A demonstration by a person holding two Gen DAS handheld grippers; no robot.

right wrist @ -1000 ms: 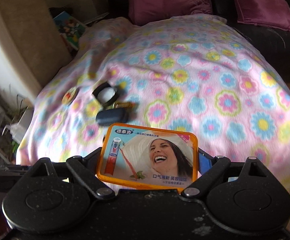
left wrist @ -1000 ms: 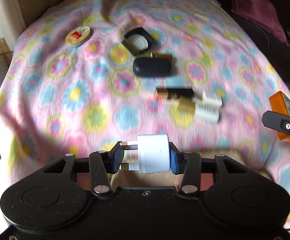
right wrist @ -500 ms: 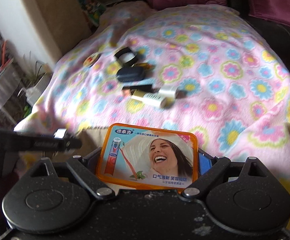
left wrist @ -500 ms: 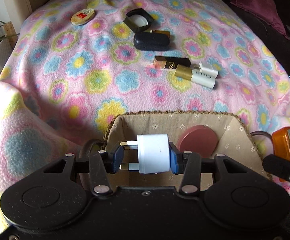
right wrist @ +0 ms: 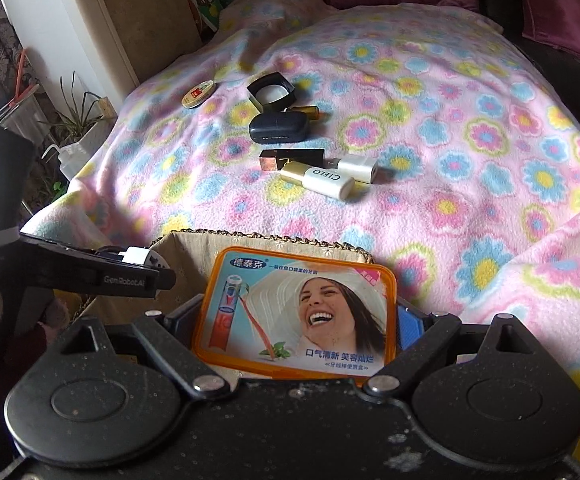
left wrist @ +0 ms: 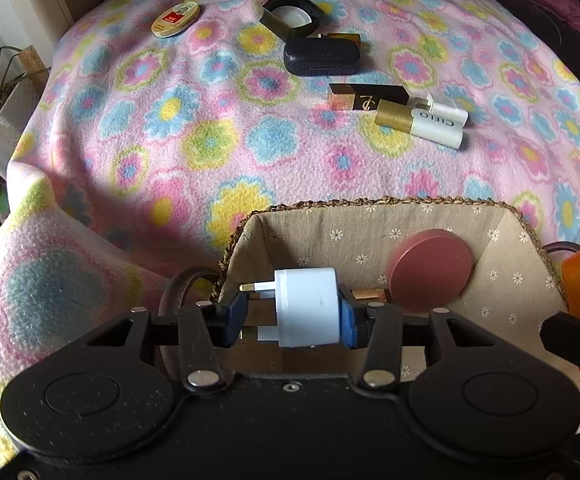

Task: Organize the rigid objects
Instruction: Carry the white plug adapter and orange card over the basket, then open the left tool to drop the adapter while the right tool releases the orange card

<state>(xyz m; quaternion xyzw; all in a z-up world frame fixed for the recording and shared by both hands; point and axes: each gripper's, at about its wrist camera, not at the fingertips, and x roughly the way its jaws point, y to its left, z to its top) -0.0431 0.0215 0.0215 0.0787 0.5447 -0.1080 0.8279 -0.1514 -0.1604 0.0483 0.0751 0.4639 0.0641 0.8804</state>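
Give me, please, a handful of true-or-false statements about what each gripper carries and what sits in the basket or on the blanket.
1. The left gripper is shut on a white plug adapter. True.
2. The right gripper is empty. False: its jaws grip an orange floss-pick box.
3. The lined basket is empty. False: a round pink compact leans against its inner wall.
4. The dark oval case lies on the floral blanket, outside the basket. True.
5. The white CIELO tube has a gold cap. True.
6. The round tin sits inside the basket. False: it lies at the far left of the blanket.
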